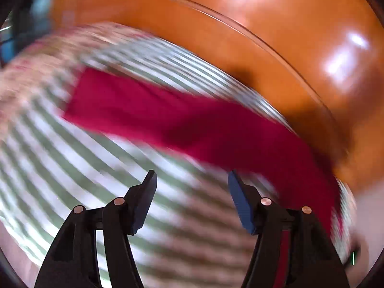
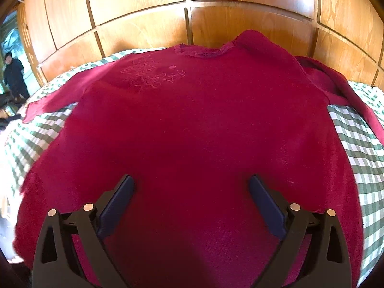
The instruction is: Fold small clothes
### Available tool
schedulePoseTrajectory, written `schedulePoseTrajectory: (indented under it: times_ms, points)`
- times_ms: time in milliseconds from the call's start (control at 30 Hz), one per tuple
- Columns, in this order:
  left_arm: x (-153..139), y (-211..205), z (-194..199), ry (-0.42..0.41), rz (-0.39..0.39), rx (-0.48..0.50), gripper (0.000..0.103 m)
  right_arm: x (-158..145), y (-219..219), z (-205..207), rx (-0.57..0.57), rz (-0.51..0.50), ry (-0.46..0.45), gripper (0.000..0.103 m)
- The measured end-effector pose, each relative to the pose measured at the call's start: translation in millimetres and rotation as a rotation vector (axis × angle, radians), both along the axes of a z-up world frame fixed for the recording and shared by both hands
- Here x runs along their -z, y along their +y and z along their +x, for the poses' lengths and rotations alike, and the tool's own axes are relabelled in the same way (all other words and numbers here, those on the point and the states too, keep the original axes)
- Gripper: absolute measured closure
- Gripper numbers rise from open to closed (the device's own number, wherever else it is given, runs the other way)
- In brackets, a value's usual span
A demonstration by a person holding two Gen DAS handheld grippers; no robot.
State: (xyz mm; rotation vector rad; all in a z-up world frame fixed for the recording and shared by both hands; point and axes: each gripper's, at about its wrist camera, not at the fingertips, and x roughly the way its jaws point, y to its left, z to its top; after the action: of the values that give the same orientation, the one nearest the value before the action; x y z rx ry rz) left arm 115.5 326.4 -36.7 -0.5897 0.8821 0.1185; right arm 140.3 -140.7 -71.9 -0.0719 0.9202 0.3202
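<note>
Right tool (image 2: 190, 184), bottom centre of its view: jaws spread wide, nothing gripped, both pads (image 2: 117, 206) hanging over the lower part of the red shirt (image 2: 192, 124). Can't tell if the pads touch the cloth.

The shirt lies spread flat on the checked bedcover (image 2: 360, 148), hem at the bottom of the frame, collar at upper centre. Faint embroidery sits just below and left of the collar. 1 sleeve runs out to the left edge, the other is bunched at upper right. Behind it, wooden panels (image 2: 134, 24) fill the top. A person in dark clothes (image 2: 13, 74) stands at far left, small and distant.

Left tool (image 1: 192, 177), bottom centre of its view: jaws partly apart, nothing between them. Frame is heavily motion-blurred. Above the tips, a red sleeve (image 1: 168, 120) crosses the striped-looking bedcover from upper left to lower right. Orange-brown wood fills the top and right.
</note>
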Motion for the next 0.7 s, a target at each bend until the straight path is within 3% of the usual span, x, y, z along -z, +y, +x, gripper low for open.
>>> schedulePoseTrajectory:
  times_ms: [133, 233, 300, 333, 367, 400, 433, 467, 600, 700]
  points:
    - [18.0, -75.2, -25.3, -0.015, -0.123, 0.265, 0.042, -24.7, -56.1, -12.6, 0.126, -0.020, -0.035, 0.007]
    - [35.6, -112.4, -43.0, 0.019, -0.160, 0.368, 0.046, -26.3, -101.4, -28.5, 0.216, -0.045, -0.008, 0.007]
    - [46.2, -133.6, -52.7, 0.042, -0.153, 0.430, 0.082, -18.6, -119.3, -41.5, 0.223, -0.032, 0.049, 0.011]
    - [50.0, -140.9, -55.7, 0.053, -0.132, 0.443, 0.095, -11.1, -125.5, -49.5, 0.207, 0.002, 0.103, 0.030]
    - [52.1, -148.6, -61.2, 0.049, -0.080, 0.441, 0.096, -6.5, -127.7, -57.6, 0.199, 0.015, 0.126, 0.045]
    - [50.4, -151.3, -65.8, 0.038, -0.057, 0.438, 0.097, -6.6, -128.1, -67.6, 0.192, 0.008, 0.113, 0.053]
    - [47.0, -150.0, -70.0, 0.039, -0.056, 0.429, 0.097, -8.2, -128.4, -72.6, 0.183, 0.006, 0.113, 0.077]
    - [43.2, -145.8, -74.4, 0.037, -0.057, 0.414, 0.097, -11.3, -130.3, -78.1, 0.184, 0.017, 0.118, 0.087]
    - [45.7, -138.5, -83.0, 0.068, -0.023, 0.410, 0.097, -17.4, -144.6, -95.9, 0.174, 0.049, 0.128, 0.095]
    - [34.2, -144.2, -79.7, 0.065, 0.041, 0.378, 0.070, -22.2, -154.9, -90.4, 0.178, 0.059, 0.121, 0.094]
